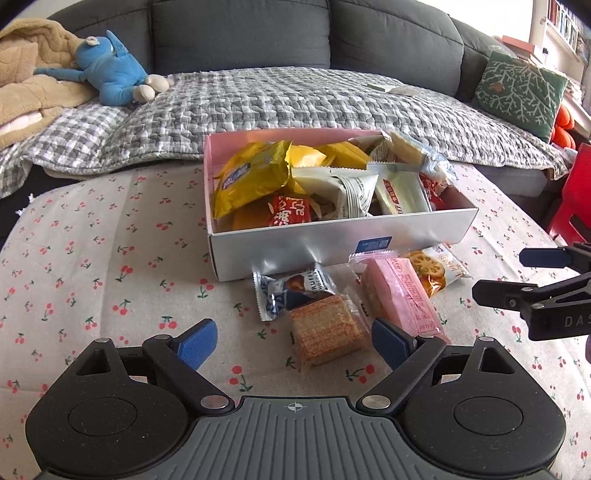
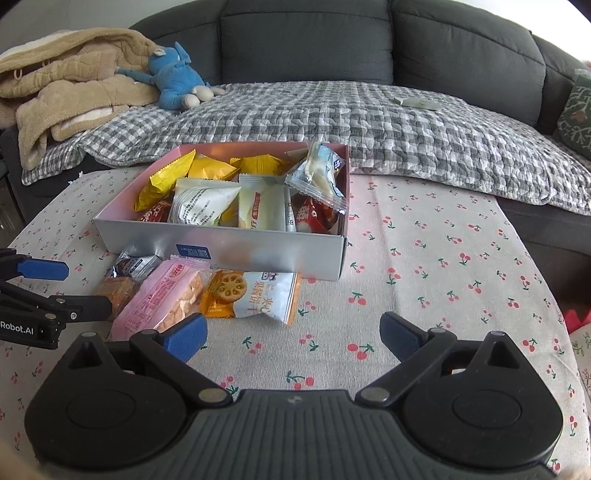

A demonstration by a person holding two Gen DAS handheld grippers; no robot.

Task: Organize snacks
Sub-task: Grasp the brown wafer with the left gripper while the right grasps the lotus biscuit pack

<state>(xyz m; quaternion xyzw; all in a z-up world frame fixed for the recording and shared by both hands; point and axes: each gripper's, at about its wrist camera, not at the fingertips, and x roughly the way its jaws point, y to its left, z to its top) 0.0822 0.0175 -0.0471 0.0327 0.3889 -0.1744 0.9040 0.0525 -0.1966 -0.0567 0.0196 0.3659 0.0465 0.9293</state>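
Both jaws spread wide and empty, the left gripper (image 1: 293,345) hovers low in frame over a wafer packet (image 1: 327,330) beside four loose snacks below the box (image 1: 332,247); squaring up across the packet's short sides should grip best. The right gripper (image 2: 293,338) waits right of the lotus-root biscuit pack (image 2: 255,295).

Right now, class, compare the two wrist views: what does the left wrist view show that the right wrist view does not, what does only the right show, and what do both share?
Only the left wrist view shows the red chair, the bookshelves, and the wafer unobstructed between the left hand-held gripper fingers.

Only the right wrist view shows the bare tablecloth right of the box and the lotus-biscuit pack in full.

Both show the box, pink pack, truffle pack, blue toy and sofa. Both grippers are open; the right hand-held gripper is empty.
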